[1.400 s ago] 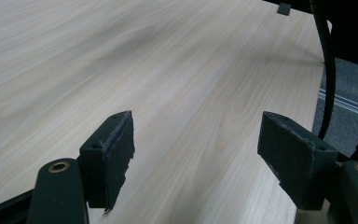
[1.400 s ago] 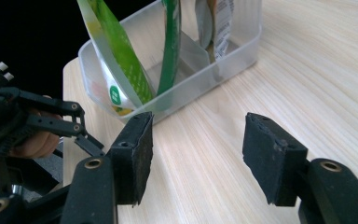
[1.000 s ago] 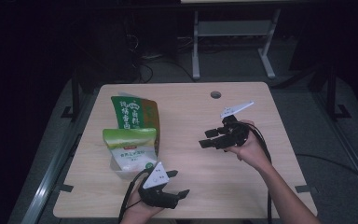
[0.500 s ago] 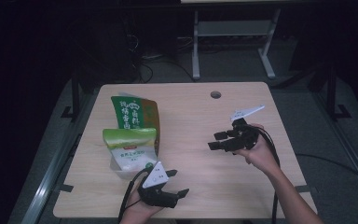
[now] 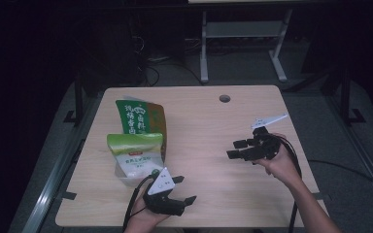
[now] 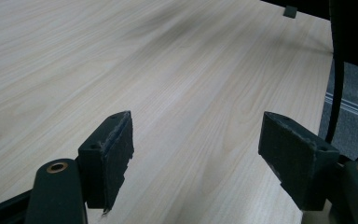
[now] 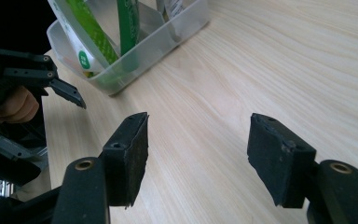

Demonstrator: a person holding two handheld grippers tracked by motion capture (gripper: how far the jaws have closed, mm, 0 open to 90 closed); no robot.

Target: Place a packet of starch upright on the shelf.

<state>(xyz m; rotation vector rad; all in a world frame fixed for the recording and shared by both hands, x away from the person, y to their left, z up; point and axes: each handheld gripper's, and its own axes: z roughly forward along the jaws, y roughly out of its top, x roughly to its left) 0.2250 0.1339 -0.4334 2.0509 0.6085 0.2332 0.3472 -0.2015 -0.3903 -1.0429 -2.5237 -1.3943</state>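
Since the earlier high view, the right claw (image 5: 238, 149) has shifted toward the right edge and the near side of the pale wood-grain counter (image 5: 199, 121), away from the middle of the surface. The left claw (image 5: 180, 189) has held its position at the near edge, and the packets have not changed place.

Right claw: its jaws stand spread wide with nothing between them. They point leftward across the bare counter toward the packets. In the right gripper view, bare wood shows between the two black jaws, with the left claw (image 7: 70, 93) and the clear plastic tray (image 7: 135, 60) farther off.

Left claw: its jaws are spread, with nothing between them. In the left gripper view (image 6: 196, 154), bare wood shows between the jaws, and the counter's edge lies at the right of that view. In the high view this claw sits just beside the near right corner of the tray, not touching it as far as can be told.

Task items: the clear plastic tray (image 5: 121, 177) rests on the left half of the counter, near the front edge. Standing in it are the tall green and brown printed packet (image 5: 138, 118) at the back and the shorter green-topped white packet (image 5: 136, 155) in front. Both packets stand roughly upright, the rear one leaning slightly. The right claw is well apart from the tray.
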